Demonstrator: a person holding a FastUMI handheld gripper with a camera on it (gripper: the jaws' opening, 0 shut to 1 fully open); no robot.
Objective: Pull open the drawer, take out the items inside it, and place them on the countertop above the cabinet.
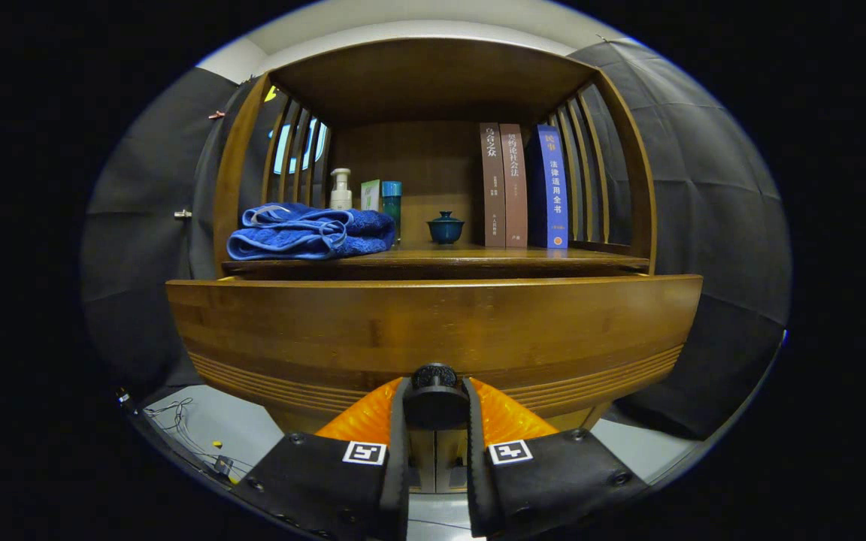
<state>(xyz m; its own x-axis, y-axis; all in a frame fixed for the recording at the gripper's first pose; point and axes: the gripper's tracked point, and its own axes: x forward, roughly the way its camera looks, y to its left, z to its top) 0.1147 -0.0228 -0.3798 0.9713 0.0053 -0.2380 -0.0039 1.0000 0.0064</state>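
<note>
Gripper view, gripper [434, 398] clamping drawer knob [434, 376]

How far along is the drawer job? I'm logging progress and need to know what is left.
Early stage. The gripper is shut on the drawer knob, and the drawer front looks pulled slightly out below the countertop. The drawer's inside is hidden, so no items are out yet. Left: finish pulling, lift items out, set them near the blue towel.
</note>
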